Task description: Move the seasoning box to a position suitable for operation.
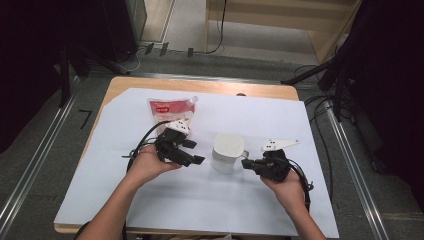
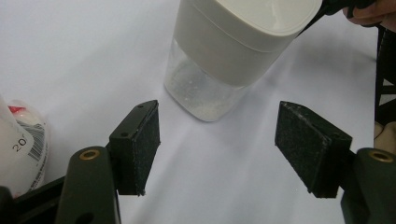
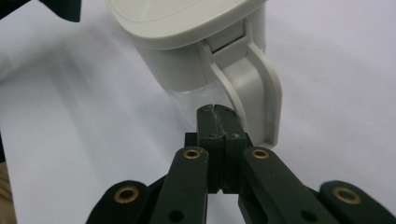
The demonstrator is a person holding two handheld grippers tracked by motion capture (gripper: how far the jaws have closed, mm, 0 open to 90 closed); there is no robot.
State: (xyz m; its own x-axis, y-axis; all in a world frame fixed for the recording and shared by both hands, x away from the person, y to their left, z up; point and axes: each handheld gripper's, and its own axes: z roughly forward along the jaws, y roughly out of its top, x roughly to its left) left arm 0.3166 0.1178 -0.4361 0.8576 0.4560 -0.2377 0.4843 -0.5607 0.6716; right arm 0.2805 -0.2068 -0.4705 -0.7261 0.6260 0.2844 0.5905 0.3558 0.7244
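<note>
**Inspector:** Your right gripper (image 3: 215, 109) has its jaws pressed together, empty, at the jug's handle (image 3: 256, 88).

**Operator:** And the left gripper (image 2: 217, 147)?

**Inspector:** Jaws apart, empty, near the jug (image 1: 227, 151) at mid-table (image 1: 150, 200). Likely rigid, smooth plastic, light; hook the handle, since the walls may slip.

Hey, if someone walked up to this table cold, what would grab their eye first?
Probably the pale lidded jug standing mid-table on the white sheet, flanked by two black hand-held grippers. The right gripper, jaws shut with nothing between them, points at the jug's handle; the left gripper faces the jug's clear base with its jaws open. Behind the left gripper lies a red-and-white pouch.
</note>
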